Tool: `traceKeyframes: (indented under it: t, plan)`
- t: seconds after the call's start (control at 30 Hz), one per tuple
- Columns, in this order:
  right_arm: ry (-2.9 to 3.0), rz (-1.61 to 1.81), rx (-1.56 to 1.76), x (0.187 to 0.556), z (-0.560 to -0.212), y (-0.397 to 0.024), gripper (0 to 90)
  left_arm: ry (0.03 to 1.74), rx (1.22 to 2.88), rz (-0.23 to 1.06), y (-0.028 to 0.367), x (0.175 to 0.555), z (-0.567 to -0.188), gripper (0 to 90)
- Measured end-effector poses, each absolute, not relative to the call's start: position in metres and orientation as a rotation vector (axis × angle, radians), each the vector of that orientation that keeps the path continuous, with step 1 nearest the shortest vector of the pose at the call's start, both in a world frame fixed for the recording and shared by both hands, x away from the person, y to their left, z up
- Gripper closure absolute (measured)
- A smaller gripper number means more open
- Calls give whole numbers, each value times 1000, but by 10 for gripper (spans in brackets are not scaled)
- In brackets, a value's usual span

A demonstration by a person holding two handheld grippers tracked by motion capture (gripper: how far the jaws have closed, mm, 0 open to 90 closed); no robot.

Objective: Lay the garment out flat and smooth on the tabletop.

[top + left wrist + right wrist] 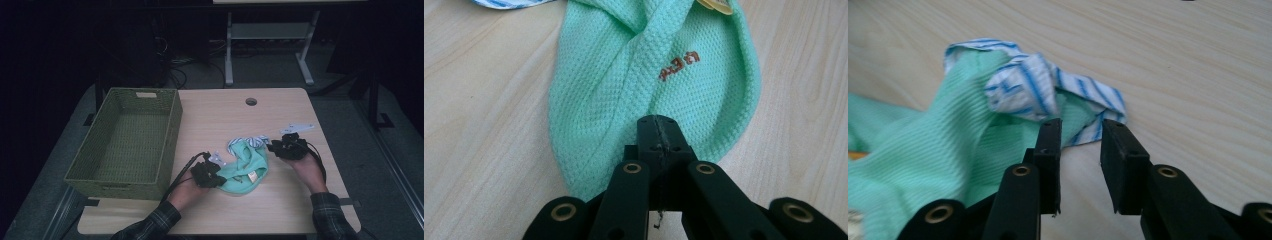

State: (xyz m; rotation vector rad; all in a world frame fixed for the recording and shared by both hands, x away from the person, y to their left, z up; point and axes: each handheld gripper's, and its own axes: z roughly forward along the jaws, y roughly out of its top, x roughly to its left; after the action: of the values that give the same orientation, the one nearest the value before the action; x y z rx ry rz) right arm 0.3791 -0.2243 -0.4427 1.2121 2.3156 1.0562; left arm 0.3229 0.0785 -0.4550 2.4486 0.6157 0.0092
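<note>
I have a mint-green knitted garment point(246, 167) lying crumpled on the bench point(295, 205), just to the right of the green woven basket point(125, 142), which I take as my landmark. The garment has a blue-and-white striped lining or cuff point(1033, 87) bunched up at its end farthest from me, on the side away from the basket, and small orange stitching point(680, 65) on its waffle-knit face, with a yellow tag at its edge.

My left tongs point(658, 131) are clenched tight, their tips pressed together on the near hem of the green garment, on the side of it that faces the basket; I can see the fabric pinched right at the seam between the two pads. In the high view those left tongs point(212, 172) sit just beside the basket's near right corner.

My right tongs point(1080, 137) stand on the far side of the garment from the basket. Their pads are parted, with a gap between them, and the striped edge lies just ahead of the tips; the pads do not press on the cloth, so they are released. In the high view they point(280, 146) point toward the striped bunch.

The basket itself stands on the left part of the bench, touching nothing of the garment
</note>
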Motion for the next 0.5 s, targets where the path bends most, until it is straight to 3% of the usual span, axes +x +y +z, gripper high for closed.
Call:
traceKeyframes:
  t: [0.5]
  plan:
    - [2343, 1070, 1246, 410, -455, -215, 727, 623, 2446, 15, 77, 322, -455, 896]
